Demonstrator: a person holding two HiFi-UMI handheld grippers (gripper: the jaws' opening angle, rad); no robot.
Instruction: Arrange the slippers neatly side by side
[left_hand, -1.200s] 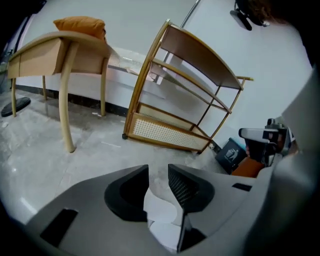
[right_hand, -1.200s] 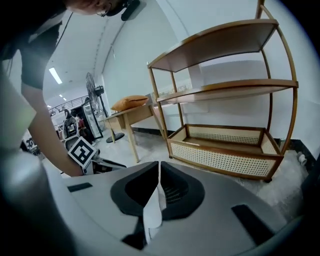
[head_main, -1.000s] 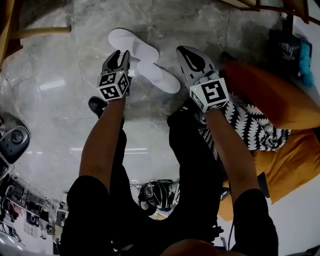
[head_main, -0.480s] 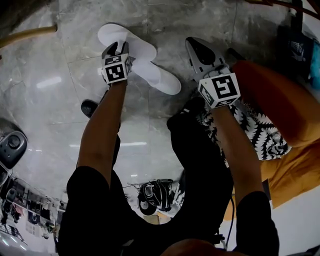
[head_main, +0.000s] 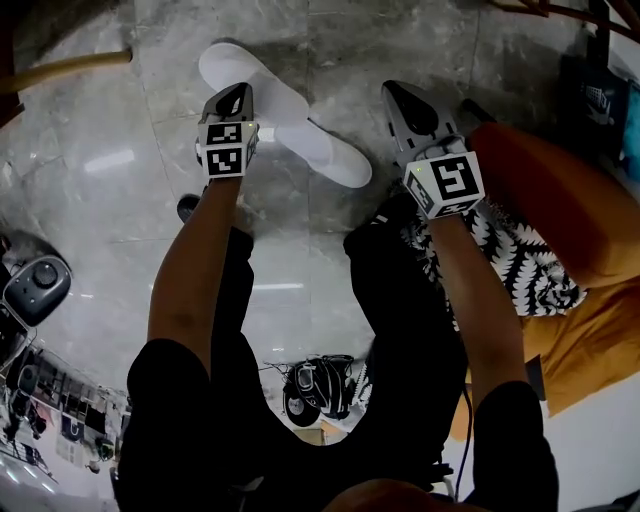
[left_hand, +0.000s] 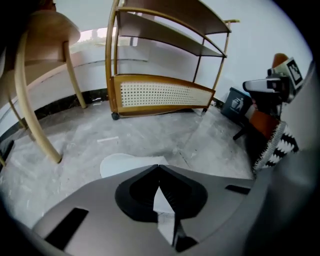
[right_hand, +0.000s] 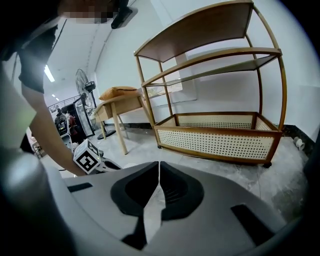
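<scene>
Two white slippers lie on the marble floor in the head view, the far one (head_main: 262, 82) angled across the toe of the near one (head_main: 330, 155). My left gripper (head_main: 230, 98) points down at the far slipper's left edge. Its jaws have just been closing and now meet there. In the left gripper view the far slipper (left_hand: 122, 164) lies just past the left gripper (left_hand: 159, 169), and white material shows between the jaws. My right gripper (head_main: 402, 98) hangs shut and empty to the right of the near slipper, apart from it. The right gripper (right_hand: 159, 164) looks over bare floor.
A wooden rattan shelf unit (left_hand: 160, 92) stands ahead, with curved chair legs (left_hand: 35, 125) at its left. An orange cushion (head_main: 560, 200) and black-and-white patterned fabric (head_main: 500, 250) lie to the right. A black shoe (head_main: 188, 207) rests near my left arm. A fan (right_hand: 82, 82) and table (right_hand: 120, 107) stand farther off.
My left gripper went forward and down onto the far slipper's edge, rolled, and went from open to shut. The right gripper sank slightly and stayed shut.
</scene>
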